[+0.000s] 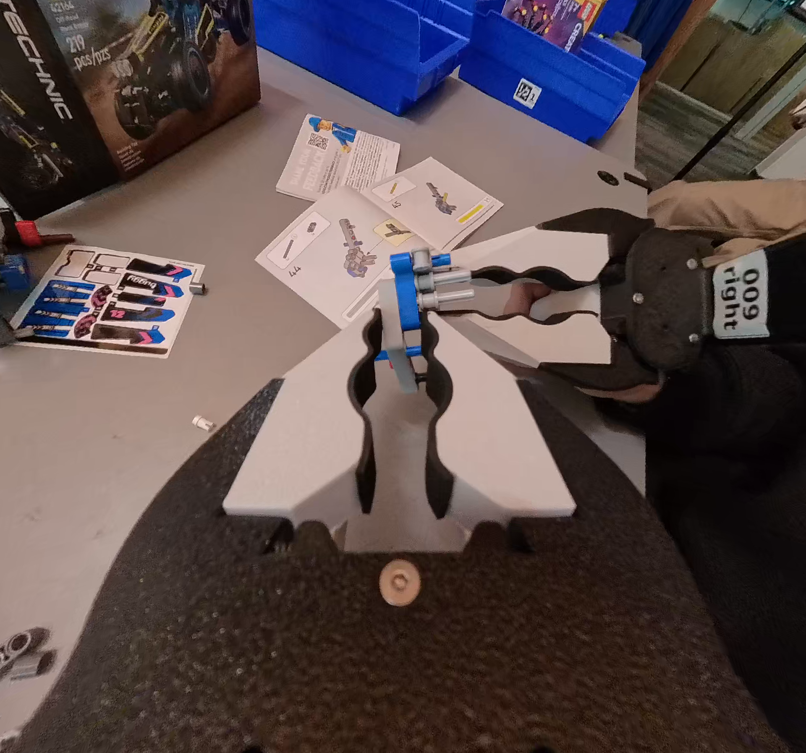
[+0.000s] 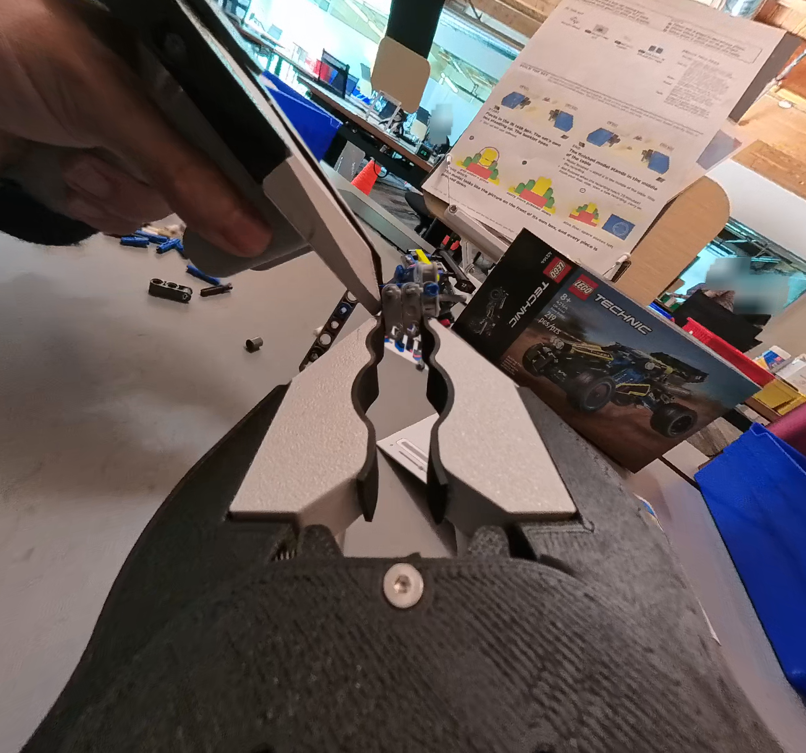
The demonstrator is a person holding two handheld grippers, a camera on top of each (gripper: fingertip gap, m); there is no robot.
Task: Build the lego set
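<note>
Grey bench (image 1: 131,405) below: left tool (image 1: 401,335) clamps the blue-grey subassembly (image 1: 405,296); its pins' (image 1: 453,276) long axis points at the right tool (image 1: 479,296), whose tips pinch them.

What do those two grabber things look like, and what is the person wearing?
Each tool has two pale grey wedge-shaped fingers with wavy black inner pads, fixed to a speckled black body with one silver screw. The right tool carries a white label on its black body. The left tool looks the same. The person's right arm wears a tan sleeve and a black one underneath.
</note>
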